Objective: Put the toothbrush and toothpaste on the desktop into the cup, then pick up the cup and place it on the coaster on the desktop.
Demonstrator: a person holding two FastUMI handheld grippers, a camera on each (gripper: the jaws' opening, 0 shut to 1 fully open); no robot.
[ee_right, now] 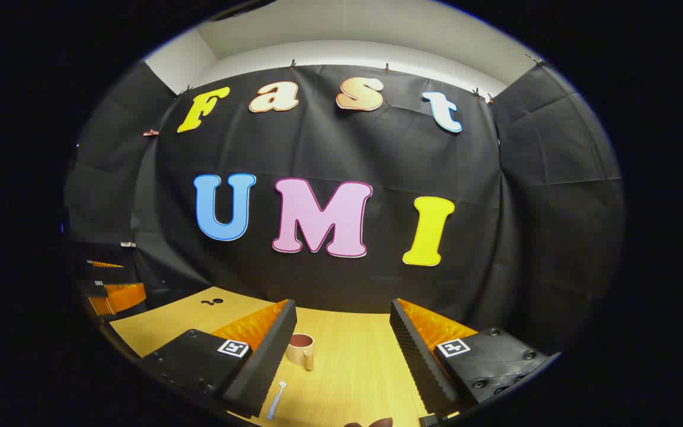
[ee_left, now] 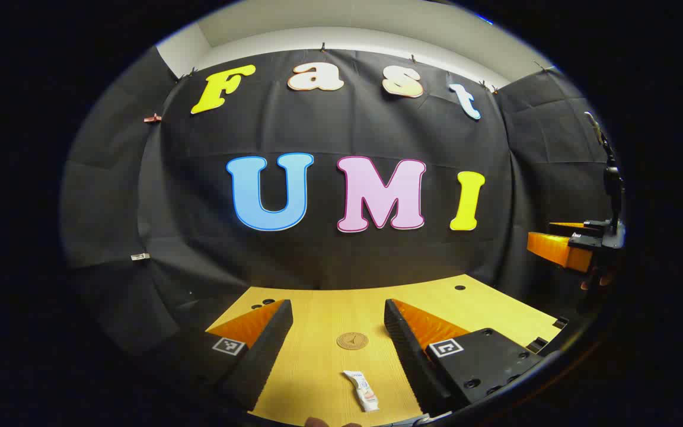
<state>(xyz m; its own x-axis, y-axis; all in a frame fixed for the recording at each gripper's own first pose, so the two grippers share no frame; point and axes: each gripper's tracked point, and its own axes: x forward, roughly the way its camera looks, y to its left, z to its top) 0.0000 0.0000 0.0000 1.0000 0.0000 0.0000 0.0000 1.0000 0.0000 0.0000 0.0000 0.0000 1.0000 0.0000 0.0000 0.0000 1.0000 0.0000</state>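
Note:
In the left gripper view a white toothpaste tube (ee_left: pixel 361 391) lies on the wooden desktop (ee_left: pixel 318 362), near the front between my fingers. A round brown coaster (ee_left: pixel 352 341) sits just beyond it. My left gripper (ee_left: pixel 338 314) hangs open above the desk, holding nothing. In the right gripper view a tan cup (ee_right: pixel 301 350) with a dark inside stands upright on the desktop (ee_right: pixel 353 367). A pale toothbrush (ee_right: pixel 275 401) lies in front of it, beside my left finger. My right gripper (ee_right: pixel 341 314) is open and holds nothing.
At the right edge of the left gripper view the other gripper (ee_left: pixel 567 246) hovers above the desk's right side. At the left edge of the right gripper view the other gripper (ee_right: pixel 107 293) shows. Small dark holes (ee_left: pixel 459 287) mark the desktop's far corners.

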